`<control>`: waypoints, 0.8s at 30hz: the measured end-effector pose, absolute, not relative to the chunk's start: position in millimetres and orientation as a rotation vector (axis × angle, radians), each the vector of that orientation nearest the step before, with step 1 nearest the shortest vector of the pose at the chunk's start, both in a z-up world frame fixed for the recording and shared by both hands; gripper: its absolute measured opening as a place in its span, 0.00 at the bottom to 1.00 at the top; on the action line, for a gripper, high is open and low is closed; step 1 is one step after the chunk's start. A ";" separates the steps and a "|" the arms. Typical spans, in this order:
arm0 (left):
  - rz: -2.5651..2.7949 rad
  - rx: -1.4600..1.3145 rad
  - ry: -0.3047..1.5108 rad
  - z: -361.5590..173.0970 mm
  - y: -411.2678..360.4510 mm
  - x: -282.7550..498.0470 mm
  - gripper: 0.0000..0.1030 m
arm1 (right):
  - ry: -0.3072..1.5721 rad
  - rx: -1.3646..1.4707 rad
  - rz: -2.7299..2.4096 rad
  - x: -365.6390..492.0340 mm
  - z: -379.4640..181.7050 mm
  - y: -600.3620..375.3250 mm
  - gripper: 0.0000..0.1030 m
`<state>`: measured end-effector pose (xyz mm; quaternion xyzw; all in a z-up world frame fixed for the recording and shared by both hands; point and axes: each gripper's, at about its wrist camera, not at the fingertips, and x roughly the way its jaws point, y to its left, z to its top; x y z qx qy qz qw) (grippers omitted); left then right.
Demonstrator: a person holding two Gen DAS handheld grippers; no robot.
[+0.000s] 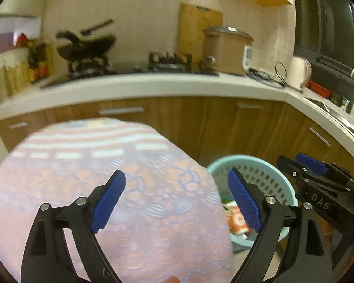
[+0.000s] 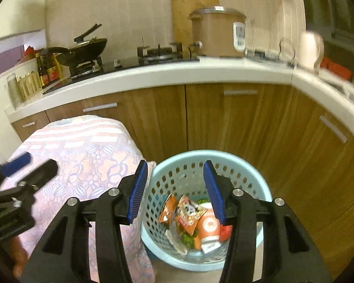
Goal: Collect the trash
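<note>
1. The right gripper is hanging over the light blue perforated basket, its blue-padded jaws standing apart with nothing between them.
2. The left gripper is hovering above a pink and lilac floral cloth, its jaws spread wide and holding nothing; the right gripper is showing at the right edge of that view, past the basket rim.
3. The basket is sitting on the floor, just beside the cloth-covered table, with the cloth's hanging edge touching or nearly touching its rim.
4. Trash is lying in the bottom of the basket: an orange snack packet, a second printed packet, an orange-and-white tube and something green that is looking like leafy scraps, though the view is too soft to be sure.
5. Behind the basket, wooden cabinet doors with metal bar handles are running under a white countertop.
6. On the countertop, a black wok is resting on a gas stove, with dark sauce bottles standing to its left.
7. Farther right, a brown rice cooker is standing in front of a wooden cutting board leaning on the tiled wall, and a pale kettle is blurring near the corner.
</note>
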<state>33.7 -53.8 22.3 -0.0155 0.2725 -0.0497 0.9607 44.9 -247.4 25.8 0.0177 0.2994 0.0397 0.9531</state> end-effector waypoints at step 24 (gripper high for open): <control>-0.030 -0.085 0.449 46.1 -11.7 -12.4 0.88 | 0.459 0.025 0.086 3.1 58.6 -209.7 0.44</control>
